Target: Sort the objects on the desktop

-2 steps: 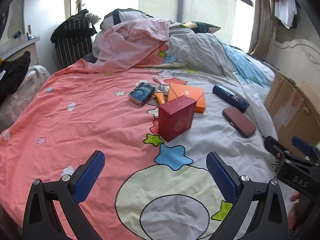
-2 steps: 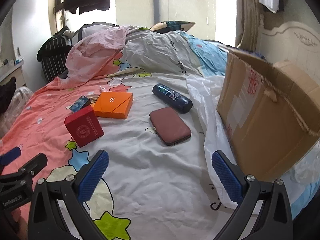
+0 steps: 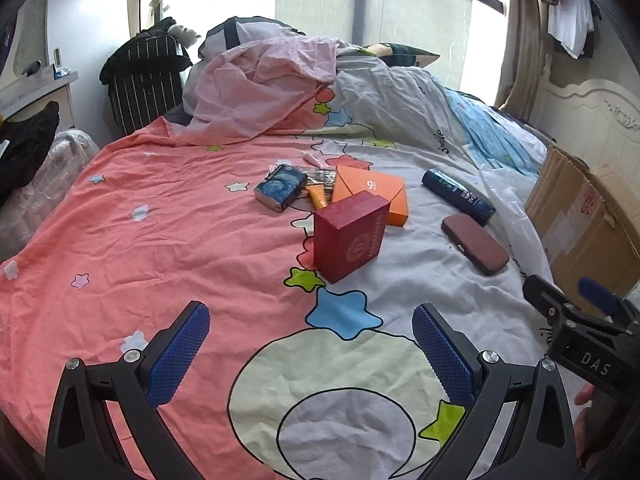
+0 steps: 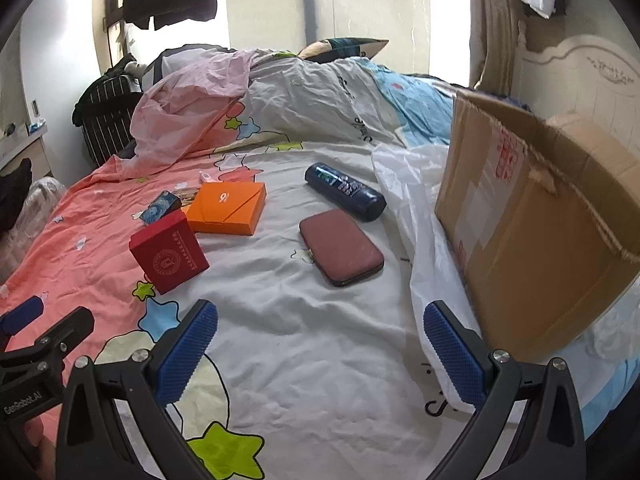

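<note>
Objects lie on a bed with a pink and white cartoon cover. A dark red box [image 3: 349, 236] [image 4: 168, 257] stands nearest, with an orange envelope-style box [image 3: 374, 196] [image 4: 229, 208] behind it. A small blue patterned box [image 3: 280, 192] [image 4: 160, 208] and an orange tube [image 3: 318, 196] lie to their left. A maroon zip case [image 3: 474, 243] [image 4: 340, 252] and a dark blue bottle [image 3: 458, 196] [image 4: 344, 191] lie to the right. My left gripper [image 3: 310, 354] hangs open short of the red box. My right gripper [image 4: 320, 354] hangs open short of the maroon case. Both hold nothing.
A large open cardboard box [image 4: 536, 224] [image 3: 588, 224] stands at the bed's right edge, on a white plastic bag [image 4: 416, 208]. Bunched bedding [image 3: 272, 88] fills the far side. A striped bag [image 3: 144, 76] and a desk [image 3: 36, 92] stand at the left.
</note>
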`<action>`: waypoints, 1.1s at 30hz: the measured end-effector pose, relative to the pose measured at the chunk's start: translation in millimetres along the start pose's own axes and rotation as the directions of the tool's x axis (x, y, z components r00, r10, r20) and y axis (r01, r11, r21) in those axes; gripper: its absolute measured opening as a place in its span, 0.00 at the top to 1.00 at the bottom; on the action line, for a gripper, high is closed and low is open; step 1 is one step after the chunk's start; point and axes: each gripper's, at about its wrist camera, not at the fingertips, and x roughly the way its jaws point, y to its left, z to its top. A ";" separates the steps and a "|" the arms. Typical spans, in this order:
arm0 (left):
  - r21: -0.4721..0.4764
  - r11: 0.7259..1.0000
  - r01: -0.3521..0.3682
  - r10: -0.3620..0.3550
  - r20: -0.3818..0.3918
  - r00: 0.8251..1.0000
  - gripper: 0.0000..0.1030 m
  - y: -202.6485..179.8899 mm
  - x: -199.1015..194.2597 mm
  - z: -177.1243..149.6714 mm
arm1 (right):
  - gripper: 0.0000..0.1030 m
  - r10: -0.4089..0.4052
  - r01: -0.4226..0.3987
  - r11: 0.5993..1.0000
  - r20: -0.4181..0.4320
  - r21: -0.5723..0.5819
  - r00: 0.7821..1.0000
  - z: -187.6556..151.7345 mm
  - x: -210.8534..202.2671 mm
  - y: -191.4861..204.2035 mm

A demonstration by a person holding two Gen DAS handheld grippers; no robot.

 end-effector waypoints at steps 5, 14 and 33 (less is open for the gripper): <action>0.030 0.999 -0.046 0.047 -0.024 0.999 0.00 -12.5 -3.0 1.8 | 0.00 -0.013 0.013 1.000 0.025 -0.023 1.000 -0.5 -9.2 8.4; 0.067 0.998 0.005 -0.002 -0.041 0.999 0.00 -1.8 3.5 -5.5 | 0.00 0.020 -0.020 1.000 0.003 0.020 1.000 -3.5 -2.5 -2.2; 0.098 0.995 0.008 -0.003 -0.048 0.999 0.00 -14.4 3.0 -7.9 | 0.00 0.057 -0.058 0.997 0.006 0.048 0.998 -3.8 -7.0 -12.7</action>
